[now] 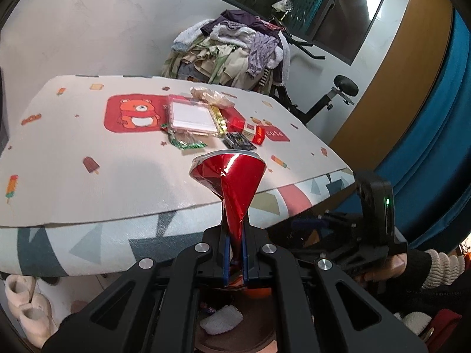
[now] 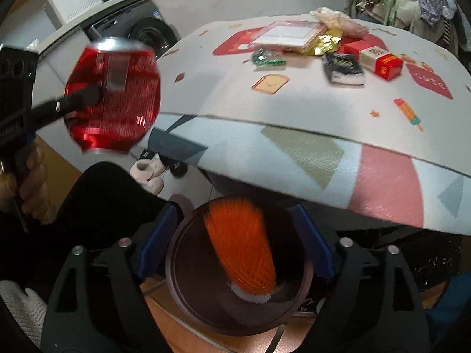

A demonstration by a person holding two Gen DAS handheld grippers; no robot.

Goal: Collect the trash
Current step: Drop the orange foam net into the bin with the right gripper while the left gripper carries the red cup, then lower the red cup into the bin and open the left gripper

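I have the left tool [image 1: 234,253] clamped tight on a crushed red can [image 1: 232,176], pinched at its flattened waist and held up in the air just off the near edge of the bench [image 2: 294,147], above the floor. My right tool [image 2: 235,253] stands wide apart and grips nothing; it hangs directly over the round brown bin [image 2: 182,300], and an orange foam fruit sleeve [image 2: 244,250] lies loose inside that bin between the spread fingers, so I judge that piece is already dropped in. The step in hand, as I read it, is binning the can. For that I need to bring the left tool across over the bin mouth and only then part its fingers, keeping clear of the right tool, which should lift away first. Still waiting on the bench, well back from the edge, are a clear plastic tray [image 1: 191,116], a green wrapper [image 1: 187,142], a gold wrapper [image 1: 219,120], a black packet [image 1: 238,141] and a red carton [image 2: 379,60].
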